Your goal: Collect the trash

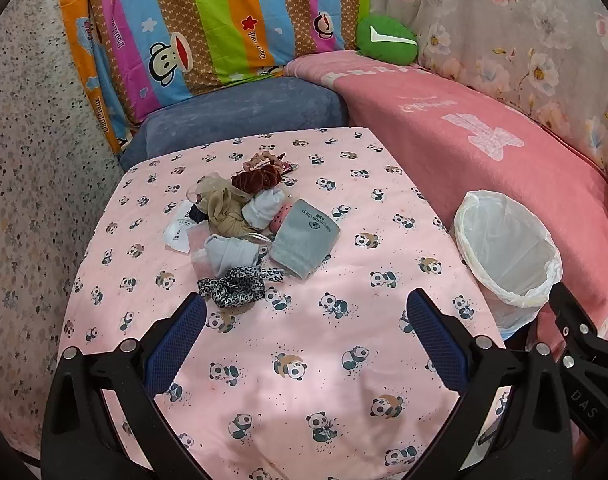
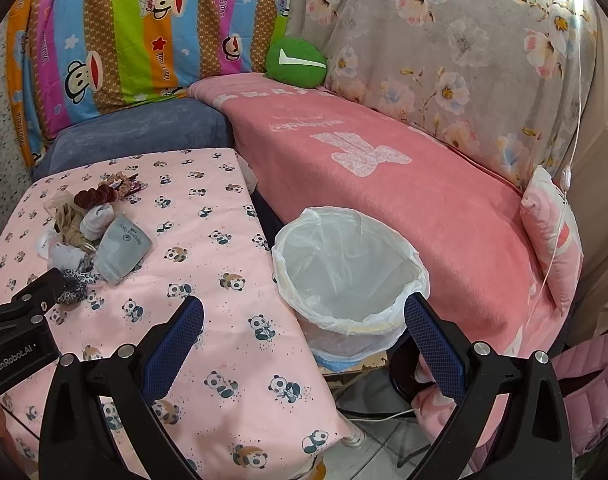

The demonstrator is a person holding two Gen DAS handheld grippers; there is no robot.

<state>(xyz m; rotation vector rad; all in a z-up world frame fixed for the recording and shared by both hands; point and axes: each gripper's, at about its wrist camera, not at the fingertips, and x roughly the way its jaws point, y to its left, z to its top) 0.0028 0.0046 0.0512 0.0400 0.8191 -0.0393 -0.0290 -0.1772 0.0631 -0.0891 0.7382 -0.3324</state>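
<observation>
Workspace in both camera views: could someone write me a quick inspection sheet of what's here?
Surface: table under a pink panda-print cloth.
Job's things: pile of small items including a grey drawstring pouch, a leopard-print scrunchie, a dark red velvet scrunchie and a white paper slip; white-lined round bin beside the table, no trash visible inside.
Clutter: nothing seen beyond the pile.
Grippers: left gripper and right gripper both open, holding nothing.
Cables: white cord at far right.
Surroundings: pink blanket, green round cushion.
</observation>
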